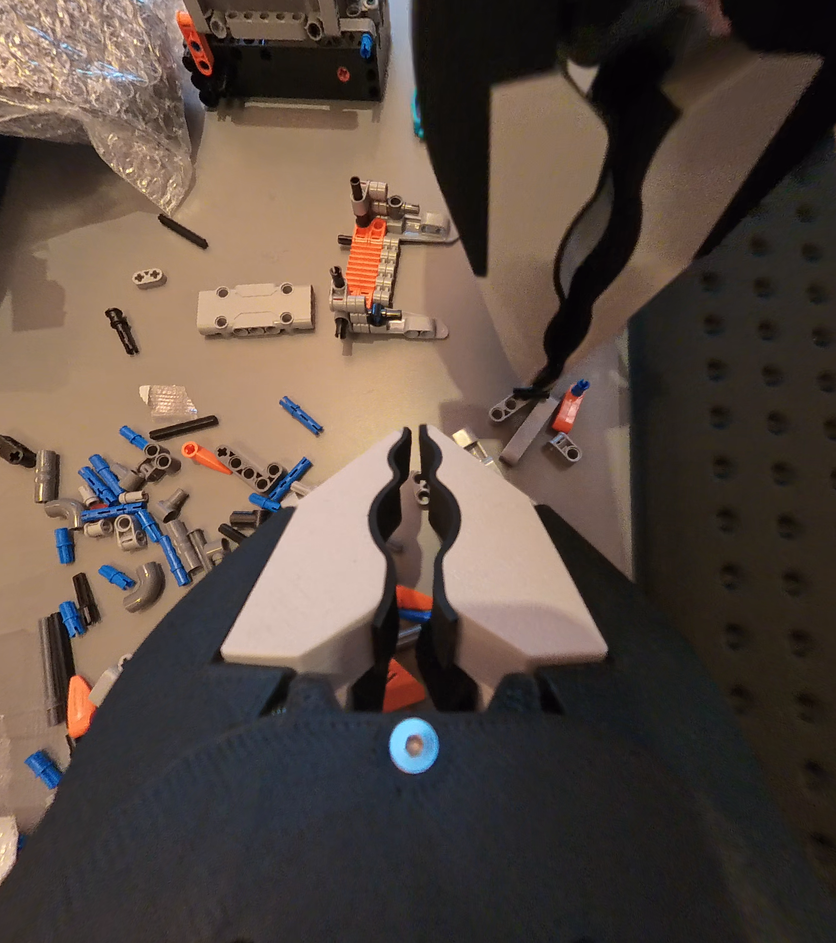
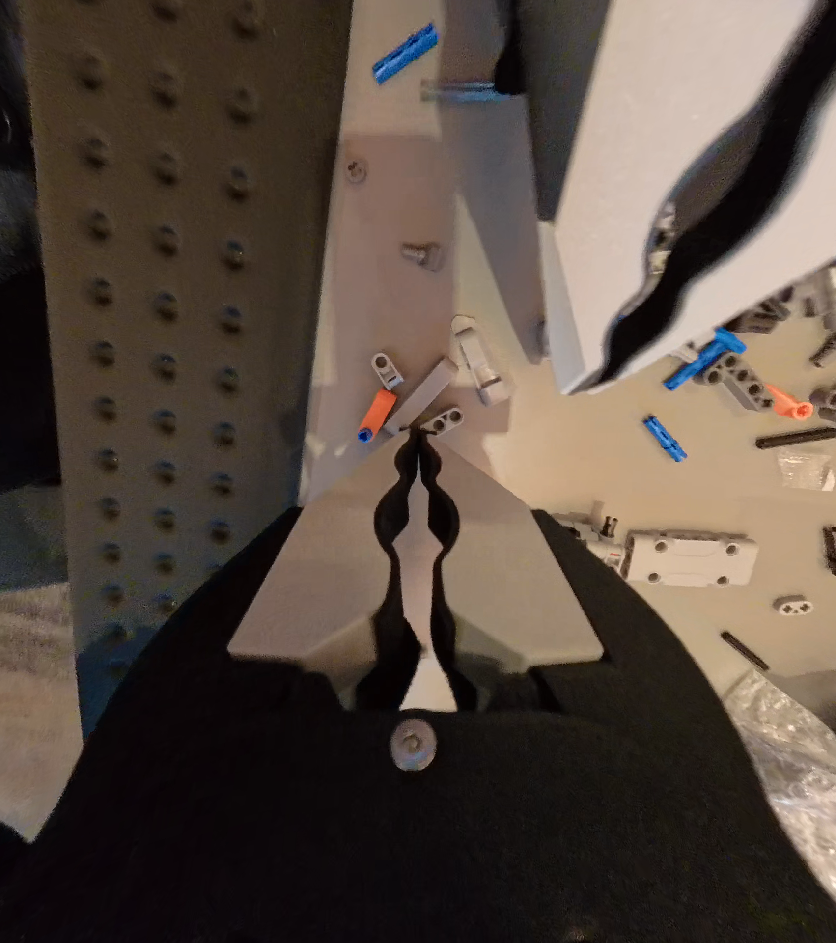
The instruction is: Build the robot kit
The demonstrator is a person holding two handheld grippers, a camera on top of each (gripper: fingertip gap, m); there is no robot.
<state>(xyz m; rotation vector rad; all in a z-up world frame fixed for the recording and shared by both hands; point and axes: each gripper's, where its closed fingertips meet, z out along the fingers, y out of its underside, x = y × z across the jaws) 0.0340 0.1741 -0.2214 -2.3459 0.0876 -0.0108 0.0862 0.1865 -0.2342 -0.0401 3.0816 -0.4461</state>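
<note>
My right gripper point(image 2: 416, 435) is shut, its tips pinching a thin black pin point(image 2: 426, 432) at the end of a small grey holed beam point(image 2: 445, 420) that lies on the table. The left wrist view shows this from the other side: the right gripper point(image 1: 541, 380), the pin point(image 1: 530, 392) and the beam point(image 1: 507, 408). An orange piece with a blue pin point(image 2: 377, 412), a flat grey bar point(image 2: 425, 397) and a small grey connector point(image 2: 385, 368) lie right beside them. My left gripper point(image 1: 415, 433) is shut and empty, held above the table close by. It also shows in the right wrist view point(image 2: 605, 380).
A pile of blue, grey and black pins and connectors point(image 1: 125, 510) lies at the left. A grey motor block point(image 1: 255, 309) and an orange-and-grey assembly point(image 1: 370, 270) lie farther off. A black-and-grey build point(image 1: 293, 51) and bubble wrap point(image 1: 64, 76) are at the back. A dark perforated panel point(image 1: 763, 459) borders the right. Some 6 cm of space lies between my two pairs of fingers.
</note>
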